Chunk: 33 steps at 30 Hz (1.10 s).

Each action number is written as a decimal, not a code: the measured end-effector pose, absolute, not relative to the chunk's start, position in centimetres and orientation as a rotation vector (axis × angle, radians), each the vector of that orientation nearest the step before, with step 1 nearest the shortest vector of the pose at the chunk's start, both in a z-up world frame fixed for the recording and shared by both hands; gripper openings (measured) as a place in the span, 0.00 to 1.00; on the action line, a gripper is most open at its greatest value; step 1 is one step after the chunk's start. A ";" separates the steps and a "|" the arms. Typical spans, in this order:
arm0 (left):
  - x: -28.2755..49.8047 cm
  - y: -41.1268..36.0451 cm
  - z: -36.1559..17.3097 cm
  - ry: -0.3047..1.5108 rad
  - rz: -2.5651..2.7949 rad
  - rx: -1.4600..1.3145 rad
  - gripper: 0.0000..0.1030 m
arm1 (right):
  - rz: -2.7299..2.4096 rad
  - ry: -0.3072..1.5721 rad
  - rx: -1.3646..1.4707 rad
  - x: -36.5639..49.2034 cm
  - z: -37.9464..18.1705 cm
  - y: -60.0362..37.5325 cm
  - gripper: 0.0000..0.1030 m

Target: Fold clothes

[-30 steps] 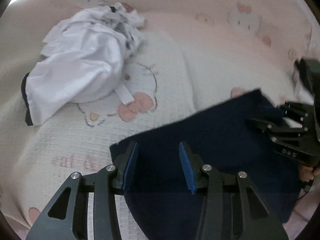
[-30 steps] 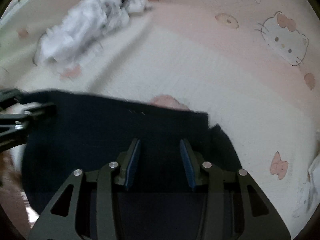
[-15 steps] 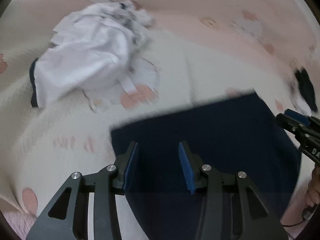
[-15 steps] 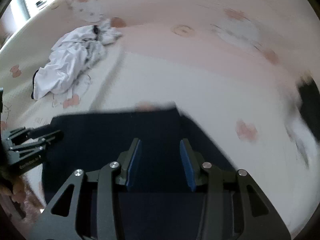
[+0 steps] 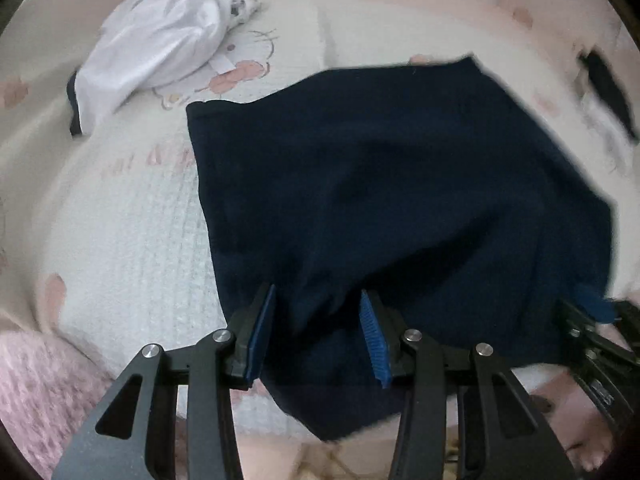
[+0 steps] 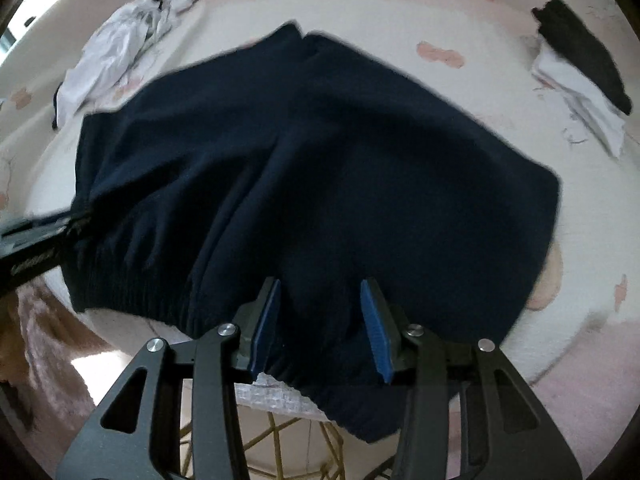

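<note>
A dark navy garment (image 5: 400,184) lies spread on the bed, its near edge hanging over the bed's front edge; it also fills the right wrist view (image 6: 320,168). My left gripper (image 5: 318,336) is open, its blue pads on either side of the garment's near left part. My right gripper (image 6: 318,328) is open over the near hem, with ribbed cloth between the pads. The right gripper's fingertips (image 5: 592,308) show at the garment's right edge in the left wrist view. The left gripper (image 6: 36,236) shows at the left edge in the right wrist view.
A crumpled white garment (image 5: 160,48) lies at the far left of the bed and also shows in the right wrist view (image 6: 108,60). A black and white pile (image 6: 580,64) lies at the far right. The pink and cream quilt (image 5: 120,240) covers the bed. A gold wire frame (image 6: 280,440) shows below the bed edge.
Both grippers have drawn back toward the near bed edge, and the navy garment now lies spread out much wider on the bed. Both grippers remain open.
</note>
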<state>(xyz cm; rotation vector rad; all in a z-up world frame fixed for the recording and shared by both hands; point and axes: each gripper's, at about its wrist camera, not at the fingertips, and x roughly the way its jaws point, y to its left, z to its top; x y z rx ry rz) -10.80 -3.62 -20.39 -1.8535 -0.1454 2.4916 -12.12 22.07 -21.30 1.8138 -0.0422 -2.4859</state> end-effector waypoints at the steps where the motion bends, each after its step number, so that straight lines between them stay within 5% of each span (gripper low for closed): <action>1: -10.3 -3.5 -19.8 -0.155 2.491 -1.816 0.43 | -2.512 -0.038 1.790 -11.7 -20.8 22.2 0.42; 11: -7.9 -5.5 -20.5 -0.142 2.508 -1.988 0.42 | -2.518 -0.188 1.932 -10.9 -22.7 26.4 0.45; 16: -7.1 -6.9 -19.6 -0.381 2.476 -1.869 0.42 | -2.572 -0.415 1.869 -9.3 -20.6 29.6 0.53; 22: -7.5 -3.2 -17.2 -0.335 2.413 -1.600 0.42 | -2.598 -0.520 1.920 -7.5 -20.1 32.0 0.57; 27: -8.3 -2.1 -21.1 -0.018 2.398 -1.837 0.42 | -2.593 -0.587 1.877 -6.8 -19.9 31.9 0.58; 33: -9.2 -7.7 -21.1 -0.204 2.585 -1.948 0.43 | -2.558 -0.528 1.810 -7.1 -19.7 30.3 0.58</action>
